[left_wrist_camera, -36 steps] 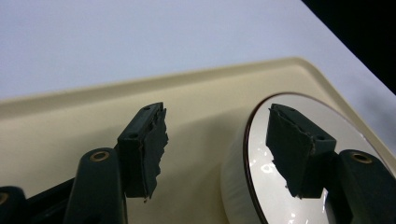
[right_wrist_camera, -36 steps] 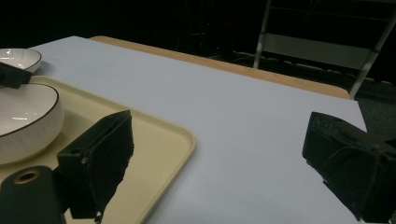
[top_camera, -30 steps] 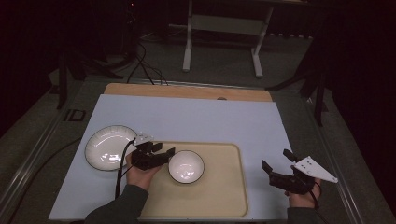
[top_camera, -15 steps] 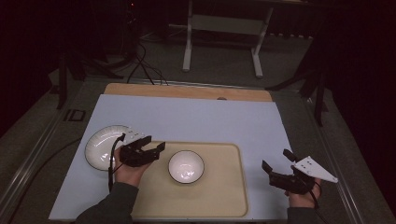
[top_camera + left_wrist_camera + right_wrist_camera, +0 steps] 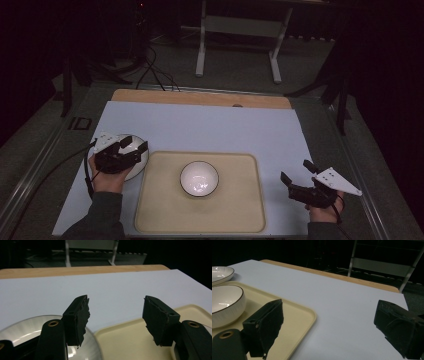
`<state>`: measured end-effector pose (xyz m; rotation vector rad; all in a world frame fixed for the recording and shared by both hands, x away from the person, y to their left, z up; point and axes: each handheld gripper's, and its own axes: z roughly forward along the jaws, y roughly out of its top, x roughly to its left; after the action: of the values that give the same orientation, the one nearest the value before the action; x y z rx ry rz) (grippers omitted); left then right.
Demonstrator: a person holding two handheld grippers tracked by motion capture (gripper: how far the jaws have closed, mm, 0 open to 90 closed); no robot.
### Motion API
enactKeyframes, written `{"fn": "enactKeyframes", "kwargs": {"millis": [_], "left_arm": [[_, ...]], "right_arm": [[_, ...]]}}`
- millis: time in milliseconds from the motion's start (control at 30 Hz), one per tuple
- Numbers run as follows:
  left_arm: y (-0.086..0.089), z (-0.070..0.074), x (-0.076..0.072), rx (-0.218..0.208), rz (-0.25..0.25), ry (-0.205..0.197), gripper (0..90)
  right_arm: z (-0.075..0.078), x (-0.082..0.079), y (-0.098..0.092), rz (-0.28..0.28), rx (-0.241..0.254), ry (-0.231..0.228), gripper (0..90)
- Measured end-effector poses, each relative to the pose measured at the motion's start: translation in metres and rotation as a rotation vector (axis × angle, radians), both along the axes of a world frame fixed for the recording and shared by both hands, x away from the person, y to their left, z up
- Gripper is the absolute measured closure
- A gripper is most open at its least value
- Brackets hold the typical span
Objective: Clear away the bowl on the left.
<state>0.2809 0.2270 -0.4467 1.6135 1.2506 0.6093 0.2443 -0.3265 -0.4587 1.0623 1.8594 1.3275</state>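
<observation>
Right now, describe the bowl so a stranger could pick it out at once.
Find the cream tray on the pale blue table. The bowl sits near its middle, white with a thin dark rim. Unlike the flatter plate off the tray's left edge, it is deep and stands on the tray.

The high view looks forward and down from above the person's side, taking in the whole surface (image 5: 200,125) from some way off, with dark floor beyond. The left gripper view sits low and close, facing the far edge along its own jaws, over the plate (image 5: 22,331) and the tray (image 5: 125,340) corner. The right gripper view, just as low, looks across the tray (image 5: 294,312) toward the bowl (image 5: 225,303). All three views share the tray.
</observation>
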Motion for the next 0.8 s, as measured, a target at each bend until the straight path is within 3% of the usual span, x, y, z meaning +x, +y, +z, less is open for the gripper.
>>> {"fn": "enactKeyframes", "kwargs": {"millis": [300,400,567,800], "left_arm": [[0.02,-0.004,-0.006,0.034,0.005,-0.024,39.0],[0.028,-0.005,-0.01,0.059,0.037,-0.041,38.7],[0.043,-0.006,-0.016,0.056,0.085,-0.068,38.7],[0.063,-0.01,-0.023,0.051,0.15,-0.066,38.5]], "right_arm": [[0.0,0.0,-0.001,-0.001,0.003,0.0,8.7],[0.0,0.0,-0.001,-0.001,0.004,0.001,8.6],[0.0,-0.001,-0.001,-0.003,0.005,0.001,8.6],[0.0,-0.001,-0.001,-0.003,0.004,0.0,8.6]]}}
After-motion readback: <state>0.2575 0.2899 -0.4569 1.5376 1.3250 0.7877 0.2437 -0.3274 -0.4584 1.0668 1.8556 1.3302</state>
